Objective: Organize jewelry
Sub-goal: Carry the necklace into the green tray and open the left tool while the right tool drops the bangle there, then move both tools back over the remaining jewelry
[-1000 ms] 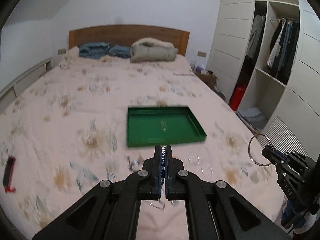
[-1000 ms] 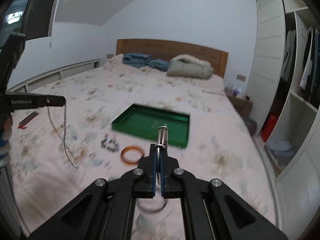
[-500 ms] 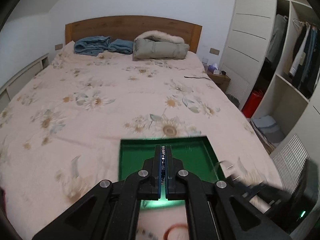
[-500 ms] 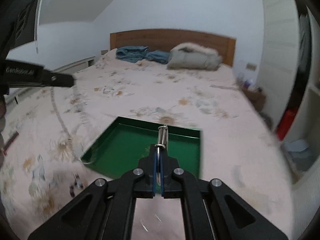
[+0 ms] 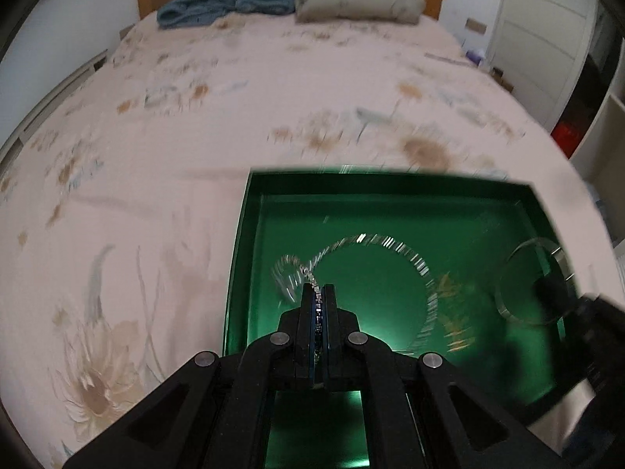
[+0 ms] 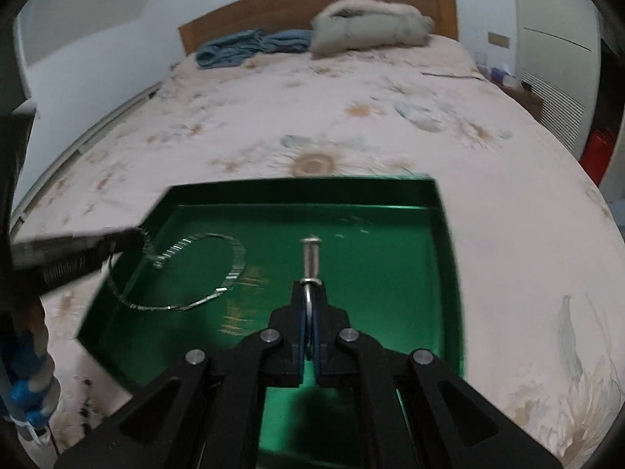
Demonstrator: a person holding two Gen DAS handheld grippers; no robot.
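A green tray (image 5: 242,250) (image 6: 441,234) lies on the bed. My left gripper (image 5: 319,293) is shut on a silver chain necklace (image 5: 390,242), whose loop drapes onto the tray floor; it also shows in the right wrist view (image 6: 234,258). My right gripper (image 6: 310,289) is shut on a silver bangle (image 6: 310,258) and holds it upright over the tray's middle. In the left wrist view the bangle (image 5: 515,281) shows at the tray's right side, held by the right gripper's fingers (image 5: 554,289).
The bed has a pink floral sheet (image 5: 156,156). Blue clothes (image 6: 250,45) and a grey jacket (image 6: 371,25) lie by the wooden headboard. A wardrobe (image 5: 547,39) stands to the right. Small dark beads (image 6: 84,410) lie on the sheet left of the tray.
Both grippers have moved forward and down over the green tray. The chain's loop now rests on the tray floor, and the bangle hangs over the tray.
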